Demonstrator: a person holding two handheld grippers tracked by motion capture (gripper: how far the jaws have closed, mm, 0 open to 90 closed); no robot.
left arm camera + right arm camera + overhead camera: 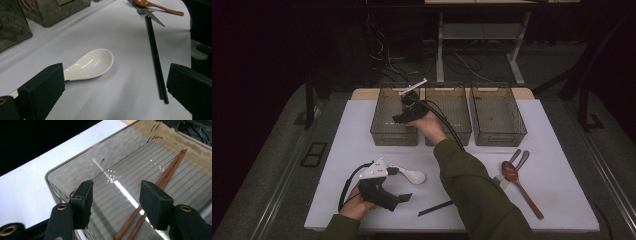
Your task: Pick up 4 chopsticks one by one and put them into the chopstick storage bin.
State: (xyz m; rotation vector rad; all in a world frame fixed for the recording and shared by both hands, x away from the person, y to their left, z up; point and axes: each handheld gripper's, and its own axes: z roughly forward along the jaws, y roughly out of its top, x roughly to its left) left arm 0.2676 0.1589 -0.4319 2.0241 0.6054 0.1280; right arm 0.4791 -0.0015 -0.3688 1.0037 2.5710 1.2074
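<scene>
Tongs first: the right tongs (115,202) hang over the left bin (384,131) with their jaws apart and nothing between them, and the brown chopsticks (160,182) lie loose on the ribbed floor of that bin, just under the jaws. The left tongs (115,92) sit low over the table (337,150) with jaws wide apart too, and they grip nothing; the white spoon (91,65) lies on the table with its handle end going behind one black pad, and I cannot tell if the pad touches it. Now the big things, then the small ones. On the table stand three see-through bins, and the right arm reaches a long way across to the left bin. If that arm swings back low, I think the sleeve (472,185) could knock a bin edge or sweep over things near the front. The middle bin (451,131) stands just beside the left one, so a bump could push it along too. Next, the white spoon is smooth and round, so I think it may slip or spin if the pads close on the bowl and not on the handle. The black chopsticks (156,65) lie near the other pad, thin and flat on the table. If the left tongs close crooked, they might catch those by mistake or roll them away. The red spoon (522,187) and the metal spoon (515,159) lie well apart on the right side of the table, so they look safe for now.
</scene>
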